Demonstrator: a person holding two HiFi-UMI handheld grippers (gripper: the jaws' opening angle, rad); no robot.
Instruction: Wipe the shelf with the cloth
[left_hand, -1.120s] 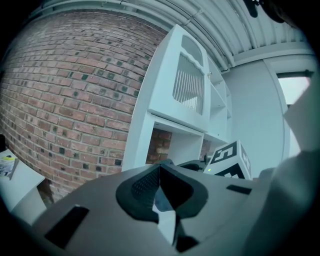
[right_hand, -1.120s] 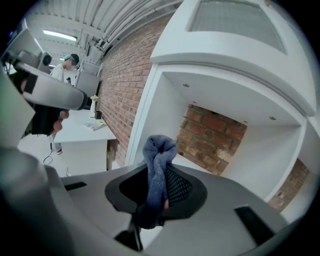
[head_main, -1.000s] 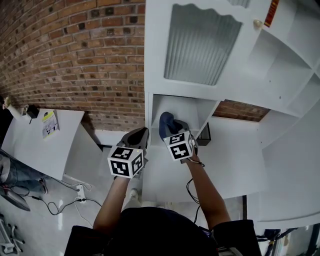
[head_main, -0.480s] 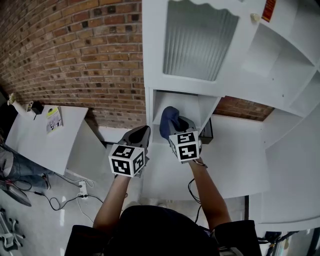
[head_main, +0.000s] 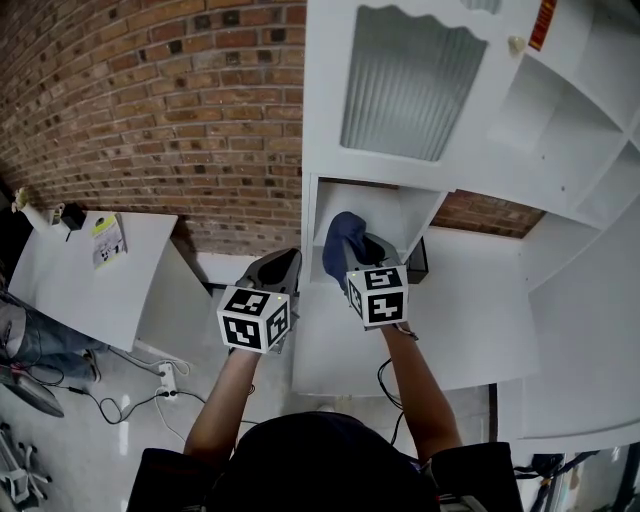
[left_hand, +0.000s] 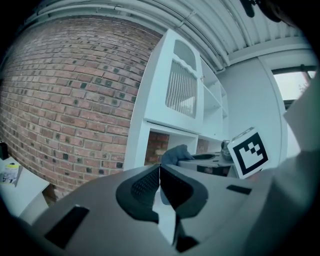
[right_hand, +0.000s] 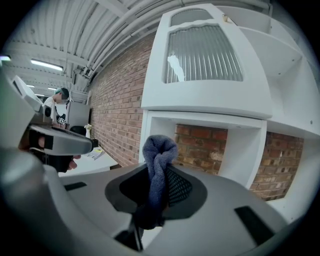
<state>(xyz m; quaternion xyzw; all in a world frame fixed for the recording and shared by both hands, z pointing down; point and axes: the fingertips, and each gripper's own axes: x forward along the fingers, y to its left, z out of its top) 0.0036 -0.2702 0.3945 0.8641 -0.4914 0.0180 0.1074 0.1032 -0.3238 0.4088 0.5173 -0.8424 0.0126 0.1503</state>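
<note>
1. Brick wall (head_main: 150, 110). Runs behind everything and shows through the open back of the cabinet in the right gripper view.

2. White cabinet (head_main: 470, 170). Tall unit with open shelves on the right and a flat ledge (head_main: 450, 320) below.

3. Side table (head_main: 90, 290). White, well apart on the left, no part in the job.

4. Ribbed glass door (head_main: 405, 85). Shut, directly above the work area.

5. Shelf opening (head_main: 385, 210). The low compartment under the door, and by my reading the surface to be wiped. Its floor, side walls and corners all need covering.

6. Right gripper (head_main: 355, 255). Held at the mouth of the shelf opening, jaws clamped on the cloth.

7. Left gripper (head_main: 275, 272). Beside the cabinet's left edge, jaws pressed together with nothing between them. It looks idle.

8. Cloth (right_hand: 159, 150). Blue, bunched into a lump that stands up past the jaw tips, with a tail hanging below. It sits just in front of the opening. Whether it touches the shelf I cannot tell.

Handling note (judgement): lower the right gripper until the bunched lump, not the hard jaw tips, presses on the shelf floor. Sweep in overlapping side-to-side strokes from back to front, and tilt to reach the corners. Keep the clamp firm, as the lump is narrow and could drag out. Keep the marker cube clear of the frame overhead.
</note>
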